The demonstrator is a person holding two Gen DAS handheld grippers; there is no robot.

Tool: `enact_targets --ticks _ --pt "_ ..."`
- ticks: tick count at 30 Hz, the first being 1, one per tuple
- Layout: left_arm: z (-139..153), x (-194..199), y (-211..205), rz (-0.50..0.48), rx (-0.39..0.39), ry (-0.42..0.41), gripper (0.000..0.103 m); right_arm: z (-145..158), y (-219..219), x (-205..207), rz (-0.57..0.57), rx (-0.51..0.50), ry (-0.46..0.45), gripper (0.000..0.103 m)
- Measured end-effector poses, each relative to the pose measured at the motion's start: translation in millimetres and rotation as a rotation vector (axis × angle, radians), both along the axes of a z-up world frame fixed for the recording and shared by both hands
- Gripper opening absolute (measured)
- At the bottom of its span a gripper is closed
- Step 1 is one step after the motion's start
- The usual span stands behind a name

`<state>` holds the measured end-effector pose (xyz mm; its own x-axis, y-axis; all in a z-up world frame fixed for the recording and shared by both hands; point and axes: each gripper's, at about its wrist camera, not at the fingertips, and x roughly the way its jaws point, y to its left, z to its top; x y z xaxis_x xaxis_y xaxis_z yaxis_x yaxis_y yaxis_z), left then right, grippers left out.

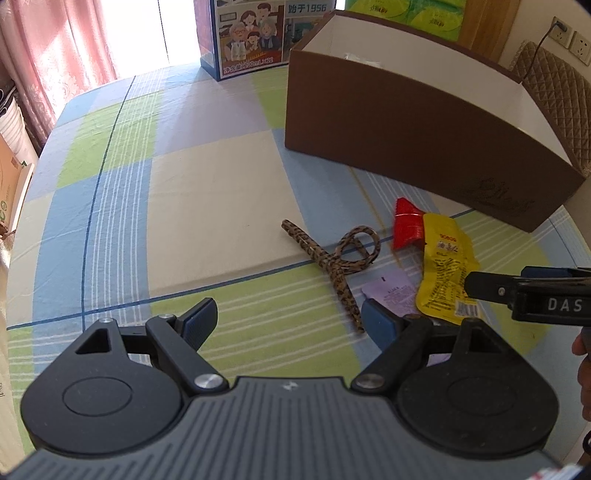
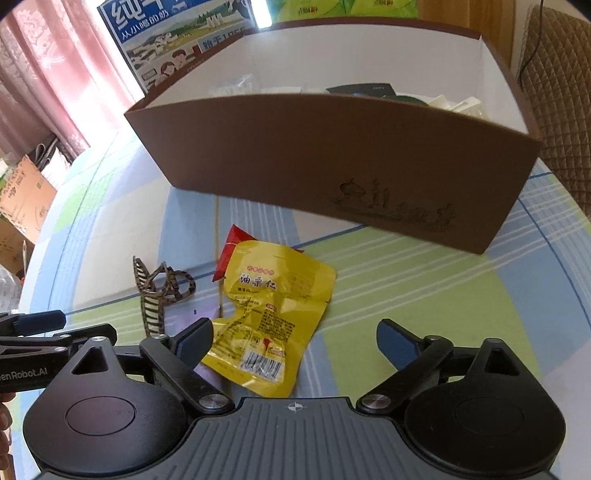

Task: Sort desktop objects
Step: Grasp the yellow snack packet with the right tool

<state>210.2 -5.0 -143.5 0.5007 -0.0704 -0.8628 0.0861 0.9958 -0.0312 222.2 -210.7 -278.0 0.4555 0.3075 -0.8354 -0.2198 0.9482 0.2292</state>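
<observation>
A leopard-print hair clip [image 1: 332, 260] [image 2: 160, 291] lies on the checked tablecloth, just ahead of my open left gripper [image 1: 291, 321]. Beside it lie a yellow snack packet [image 1: 445, 273] [image 2: 269, 306], a red packet [image 1: 406, 223] [image 2: 231, 245] half under it, and a purple sachet [image 1: 391, 295]. My right gripper [image 2: 295, 343] hangs open over the near end of the yellow packet, holding nothing. Its finger [image 1: 491, 290] reaches in from the right in the left wrist view. The brown open box [image 1: 424, 147] [image 2: 332, 162] stands behind the items and holds several white and dark things.
A blue milk carton box [image 1: 251, 37] [image 2: 177, 40] stands behind the brown box. Green packages [image 1: 406, 14] sit further back. A quilted chair back [image 1: 554, 103] is at the right, pink curtains [image 1: 55, 55] and cardboard boxes [image 2: 22, 195] at the left. A hand [image 1: 583, 354] shows at the right edge.
</observation>
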Motion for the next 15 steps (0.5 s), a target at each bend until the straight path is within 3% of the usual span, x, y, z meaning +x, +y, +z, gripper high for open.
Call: enact_targets --ticks 8,12,15 --pt "-7 8 1 -0.005 0.001 0.016 0.082 -14 10 14 0.000 -0.003 0.001 0.078" --pt "-10 11 0 -0.012 -0.005 0.018 0.082 -20 12 15 0.027 -0.015 -0.005 0.061" --pt "-11 13 -4 -0.022 -0.010 0.019 0.082 -19 7 15 0.044 -0.060 -0.008 0.056"
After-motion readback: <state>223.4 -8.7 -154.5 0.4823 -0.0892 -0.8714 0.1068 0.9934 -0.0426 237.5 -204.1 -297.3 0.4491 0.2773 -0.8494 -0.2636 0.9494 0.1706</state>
